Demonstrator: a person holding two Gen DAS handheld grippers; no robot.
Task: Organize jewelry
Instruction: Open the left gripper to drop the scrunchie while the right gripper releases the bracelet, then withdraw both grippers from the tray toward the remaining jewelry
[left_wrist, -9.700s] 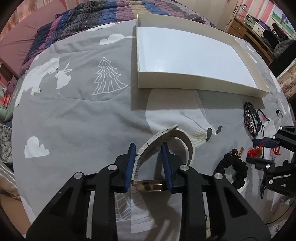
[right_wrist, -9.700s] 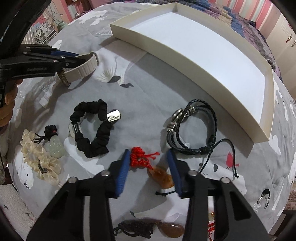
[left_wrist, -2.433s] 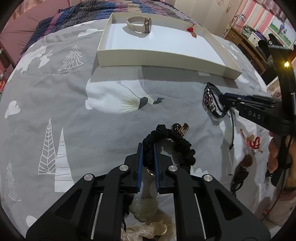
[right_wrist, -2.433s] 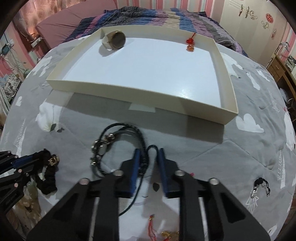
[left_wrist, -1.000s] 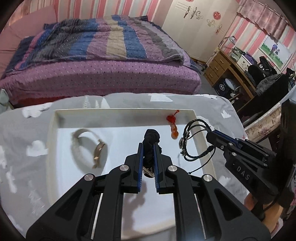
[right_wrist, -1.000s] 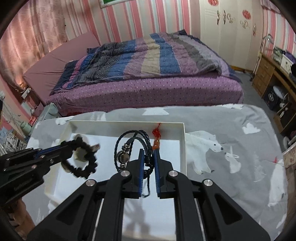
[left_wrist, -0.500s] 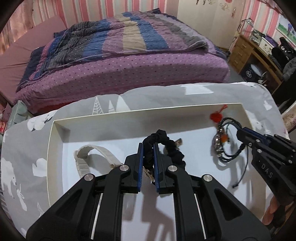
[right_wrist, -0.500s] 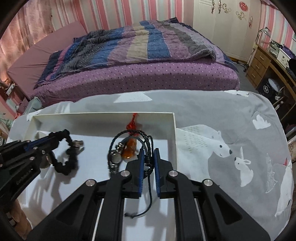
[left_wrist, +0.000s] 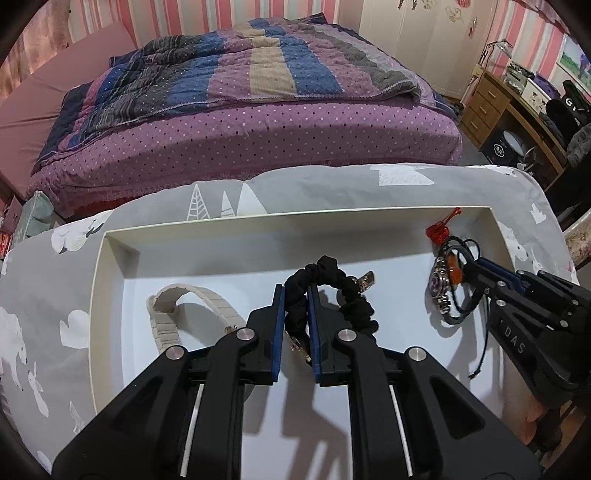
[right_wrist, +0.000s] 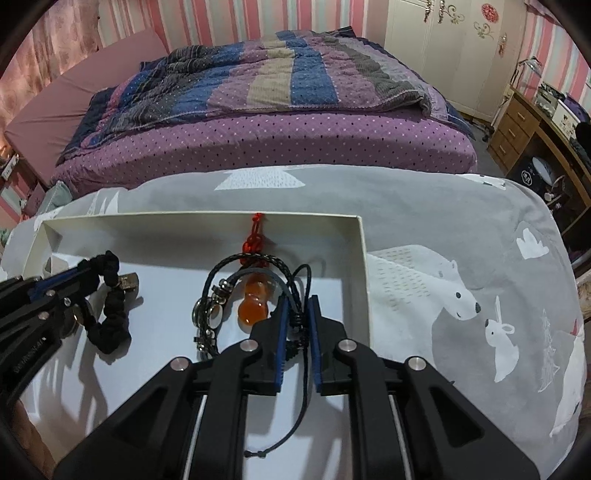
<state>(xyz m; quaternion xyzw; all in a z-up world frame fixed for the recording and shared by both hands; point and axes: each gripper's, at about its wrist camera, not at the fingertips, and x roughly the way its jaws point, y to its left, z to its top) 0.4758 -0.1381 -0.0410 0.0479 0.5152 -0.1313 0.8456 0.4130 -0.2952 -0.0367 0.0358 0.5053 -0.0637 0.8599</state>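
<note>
So both hands are over the white tray (left_wrist: 96, 295), which sits on a grey blanket (left_wrist: 332, 188) with polar bear and tree prints. Going left to right in the left wrist view: a beige band watch (left_wrist: 192, 314) lies on the tray floor at the left end, just beside the left gripper (left_wrist: 296, 295) but not touching it as far as I can see. That gripper's fingers (left_wrist: 277, 314) are pinching a black scrunchie bracelet (left_wrist: 332, 284); one bit of the loop is squeezed between the blue pads and the rest curls off to the right, with a small metal charm at its far side. It looks to be down on the tray floor, or very close.

Further right, the right gripper (right_wrist: 296, 306) has its fingers (right_wrist: 282, 325) clamped on a black braided cord bracelet (right_wrist: 255, 266). The loop fans out ahead and to the left with silver beads, a loose cord tail trailing back under the gripper. An orange gourd pendant (right_wrist: 253, 299) with a red knot lies inside that loop, near the tray's far wall at the right end.

Behind it all is a bed (right_wrist: 258, 110) with a striped quilt.
</note>
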